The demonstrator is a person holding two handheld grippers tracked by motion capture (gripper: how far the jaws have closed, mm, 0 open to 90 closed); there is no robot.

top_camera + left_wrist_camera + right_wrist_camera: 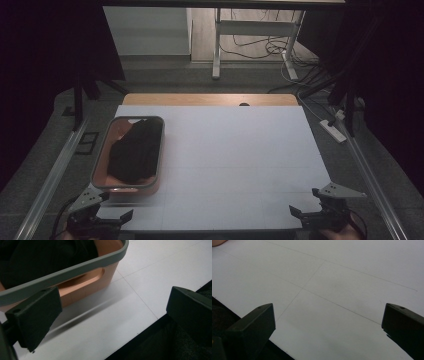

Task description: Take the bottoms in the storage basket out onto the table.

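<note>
White table (240,165), seen from above, with a dark floor and desk legs beyond its far edge. At the near left corner the left gripper (111,218) hangs with its jaws spread wide and nothing between them. Just beyond it, along the left edge, stands an orange bin (102,159) with a grey rim; its long axis runs from the near edge toward the far edge, tilted slightly rightward at the far end. A black cloth (134,151) lies bunched inside, elongated along the same axis and reaching from near the bin's front end to its far right corner. In the left gripper view the bin (85,283) sits at upper left, its short near wall with a recessed handle facing the gripper, the cloth (37,257) behind the rim, and bare table between the jaws; the left gripper (110,315) is close to the bin but apart from it. The middle of the table is bare. At the near right corner the right gripper (306,212) also has its jaws wide and holds nothing; the right gripper view shows the right gripper (328,327) over plain table (342,277). The cloth thus lies forward and slightly right of the left gripper, well apart from the right one, so the left is judged the nearer for a reach into the bin.
</note>
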